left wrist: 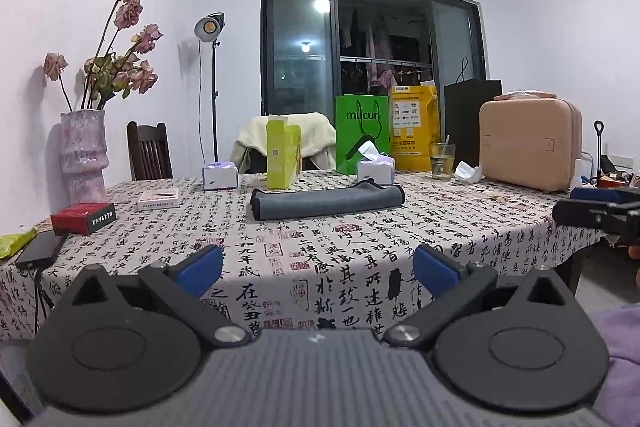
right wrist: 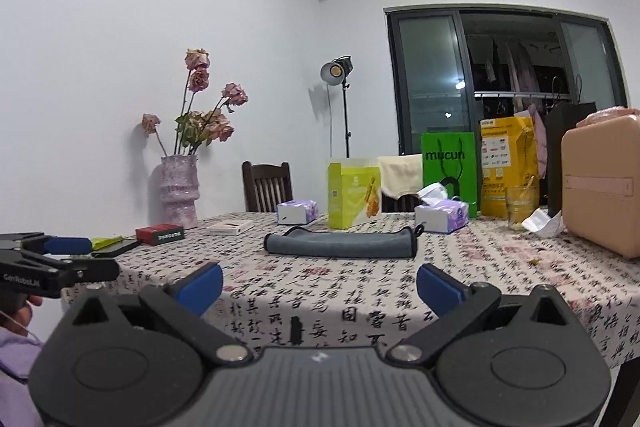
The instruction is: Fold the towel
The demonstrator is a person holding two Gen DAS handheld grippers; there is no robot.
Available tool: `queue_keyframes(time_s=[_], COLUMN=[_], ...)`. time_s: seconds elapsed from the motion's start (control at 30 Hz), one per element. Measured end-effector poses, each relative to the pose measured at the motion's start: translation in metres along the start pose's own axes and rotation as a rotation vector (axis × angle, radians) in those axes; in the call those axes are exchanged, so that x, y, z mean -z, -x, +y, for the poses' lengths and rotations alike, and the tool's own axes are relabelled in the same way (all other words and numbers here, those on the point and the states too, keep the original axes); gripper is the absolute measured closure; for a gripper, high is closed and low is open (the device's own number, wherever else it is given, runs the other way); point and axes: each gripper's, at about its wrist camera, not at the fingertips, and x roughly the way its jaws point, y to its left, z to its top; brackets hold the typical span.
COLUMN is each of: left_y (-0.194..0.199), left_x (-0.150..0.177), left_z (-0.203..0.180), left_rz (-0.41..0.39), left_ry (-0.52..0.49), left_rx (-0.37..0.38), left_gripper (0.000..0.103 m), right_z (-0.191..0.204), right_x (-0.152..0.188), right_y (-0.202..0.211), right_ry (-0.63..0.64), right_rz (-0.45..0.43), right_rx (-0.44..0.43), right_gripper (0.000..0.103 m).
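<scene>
Both the left gripper (left wrist: 318, 269) and right gripper (right wrist: 319, 285) are hovering wide apart, empty, risking snagging the tablecloth (left wrist: 320, 247) under the grey towel (left wrist: 327, 202)

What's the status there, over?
Both claws, left and right, open, empty, short of table. Gray towel lies folded mid-table. Path clear.

A vase (left wrist: 83, 155) of dried roses stands near a red box (left wrist: 83, 218).
</scene>
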Motion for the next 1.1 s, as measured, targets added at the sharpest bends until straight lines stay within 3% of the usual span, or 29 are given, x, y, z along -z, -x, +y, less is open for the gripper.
queue_keyframes(time_s=[0.27, 1.1], left_y=[0.000, -0.002], left_x=[0.000, 0.002], left_z=[-0.001, -0.003], left_rz=[0.000, 0.008], left_ry=[-0.002, -0.004], left_rx=[-0.003, 0.001], left_gripper=[0.000, 0.000], right_z=[0.013, 0.012], right_x=[0.009, 0.010], right_y=[-0.004, -0.001], right_ry=[0.028, 0.011], right_rz=[0.033, 0.023], right_rx=[-0.014, 0.009], right_gripper=[0.000, 0.000])
